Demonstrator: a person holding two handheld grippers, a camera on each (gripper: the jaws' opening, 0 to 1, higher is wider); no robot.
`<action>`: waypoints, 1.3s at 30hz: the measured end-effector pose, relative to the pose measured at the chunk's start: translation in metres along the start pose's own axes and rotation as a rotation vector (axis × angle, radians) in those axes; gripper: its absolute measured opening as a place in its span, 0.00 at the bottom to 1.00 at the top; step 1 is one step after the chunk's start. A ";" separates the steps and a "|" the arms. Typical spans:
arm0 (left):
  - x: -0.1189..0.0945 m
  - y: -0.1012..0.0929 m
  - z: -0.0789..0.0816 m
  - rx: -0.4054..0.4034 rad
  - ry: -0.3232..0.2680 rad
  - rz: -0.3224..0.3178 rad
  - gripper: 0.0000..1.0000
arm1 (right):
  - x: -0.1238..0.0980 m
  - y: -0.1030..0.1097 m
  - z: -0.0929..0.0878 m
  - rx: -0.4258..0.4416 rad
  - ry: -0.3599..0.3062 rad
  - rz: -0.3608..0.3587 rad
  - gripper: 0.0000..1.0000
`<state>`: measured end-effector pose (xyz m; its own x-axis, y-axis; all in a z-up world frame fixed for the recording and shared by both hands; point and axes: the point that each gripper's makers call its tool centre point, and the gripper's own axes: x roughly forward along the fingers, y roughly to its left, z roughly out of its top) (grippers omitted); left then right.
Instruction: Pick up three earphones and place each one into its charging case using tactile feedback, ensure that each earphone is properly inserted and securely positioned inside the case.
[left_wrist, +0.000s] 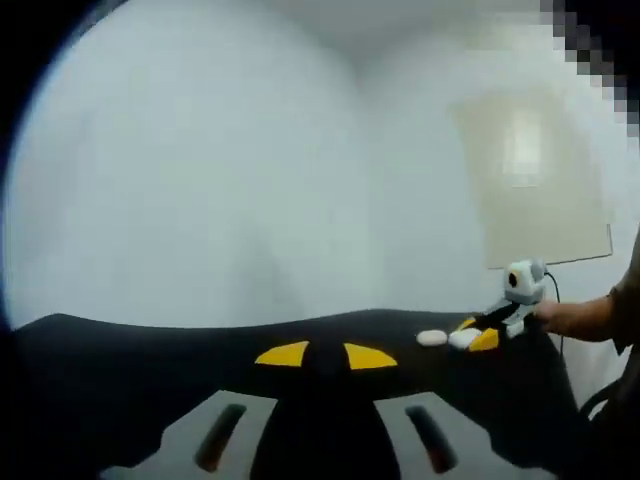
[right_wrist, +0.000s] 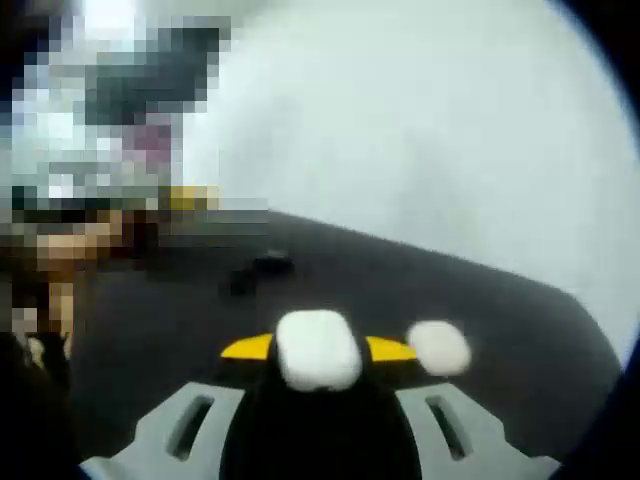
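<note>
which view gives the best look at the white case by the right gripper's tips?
Right gripper view: the white case sits large, just past the yellow tips. In the left gripper view it's a small pale blob by the right gripper.

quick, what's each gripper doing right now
left gripper: open, holding nothing.
right gripper: white charging case sits between its yellow tips; a firm grip cannot be told.

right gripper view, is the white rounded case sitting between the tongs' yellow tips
Yes, the white rounded plastic case sits between the right tongs' yellow tips, above the black table.
</note>
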<state>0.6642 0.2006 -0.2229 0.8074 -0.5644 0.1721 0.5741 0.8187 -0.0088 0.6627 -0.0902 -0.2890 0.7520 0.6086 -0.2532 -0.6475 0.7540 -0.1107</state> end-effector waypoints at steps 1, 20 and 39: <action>-0.002 0.004 0.001 0.002 -0.003 0.020 0.08 | -0.003 -0.005 -0.005 0.009 0.018 -0.013 0.34; -0.006 0.017 0.005 0.017 -0.024 0.074 0.07 | -0.016 -0.060 -0.027 0.076 0.083 -0.198 0.34; -0.008 0.033 -0.001 -0.002 0.006 0.147 0.14 | 0.011 -0.033 0.059 0.131 -0.182 -0.107 0.40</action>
<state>0.6769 0.2315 -0.2252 0.8837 -0.4386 0.1632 0.4496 0.8925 -0.0359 0.6999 -0.0936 -0.2314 0.8329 0.5492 -0.0681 -0.5504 0.8349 0.0007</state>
